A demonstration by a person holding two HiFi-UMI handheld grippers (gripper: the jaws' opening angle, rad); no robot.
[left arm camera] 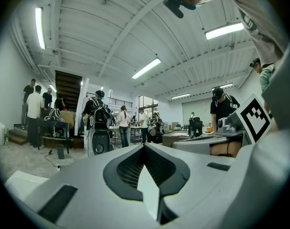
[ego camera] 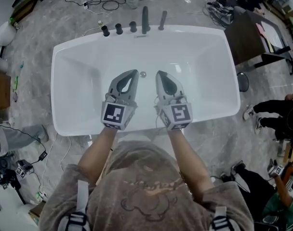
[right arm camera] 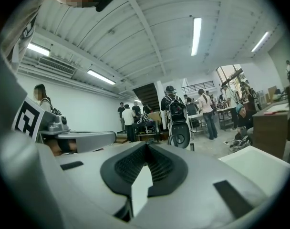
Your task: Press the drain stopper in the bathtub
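Both tongs shut, empty. I hold left tongs (ego camera: 134, 73) and right tongs (ego camera: 159, 74) over the bathtub (ego camera: 64, 57), flanking the drain stopper (ego camera: 143, 74) on its floor; closed tips probably suit pressing.

Grey marbled floor (ego camera: 219, 139) is lying all round, cables (ego camera: 107, 5) trailing over it. Tube lights (left arm camera: 39, 27) are glowing along a ribbed white ceiling (left arm camera: 102, 37). Dark staircase (left arm camera: 67, 86) is rising beside a white wall (right arm camera: 83, 106). People (left arm camera: 34, 109) are standing about. Daylight is coming through a tall window (right arm camera: 230, 78).
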